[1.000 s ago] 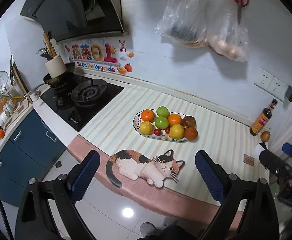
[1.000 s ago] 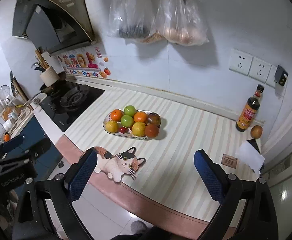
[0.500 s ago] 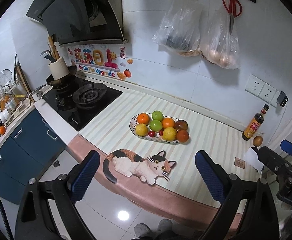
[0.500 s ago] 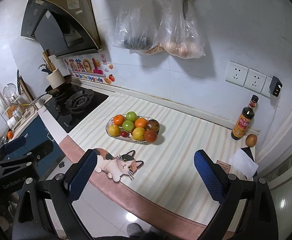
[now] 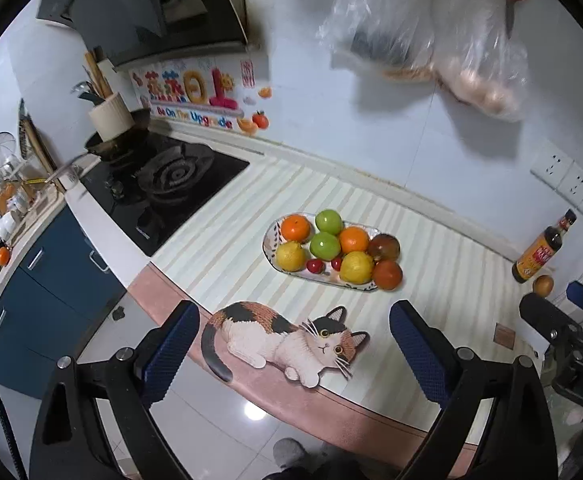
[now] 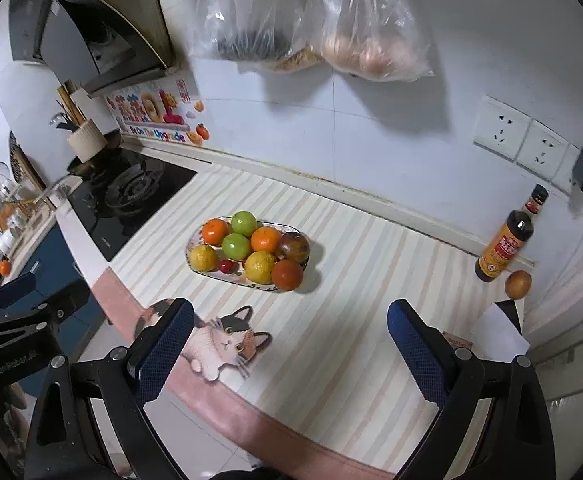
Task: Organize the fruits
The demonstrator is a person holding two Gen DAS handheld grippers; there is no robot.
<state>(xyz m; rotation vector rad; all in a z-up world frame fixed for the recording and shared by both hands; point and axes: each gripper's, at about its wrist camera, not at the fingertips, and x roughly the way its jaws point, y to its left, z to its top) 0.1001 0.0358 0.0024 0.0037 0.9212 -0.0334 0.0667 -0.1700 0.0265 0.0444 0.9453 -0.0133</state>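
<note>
An oval plate [image 5: 270,236] [image 6: 192,241] on the striped counter holds several fruits: oranges [image 5: 296,228], green apples [image 5: 325,245], yellow lemons [image 5: 356,267], a red tomato [image 5: 387,275] and small cherries [image 5: 314,266]. A single brown fruit [image 6: 518,284] [image 5: 542,285] lies by the sauce bottle at the right. My left gripper [image 5: 293,354] is open and empty, held back from the counter's front edge. My right gripper [image 6: 290,350] is open and empty, over the counter's front edge.
A sauce bottle [image 6: 505,246] stands at the right wall. A gas stove [image 5: 159,188] with a pan is at the left. Plastic bags [image 6: 311,20] hang above. A cat-shaped mat [image 5: 283,338] lies on the front edge. White paper [image 6: 497,332] lies right.
Both grippers have moved nearer to the counter and tilted down; the fruit plate looks larger. Both stay open and empty.
</note>
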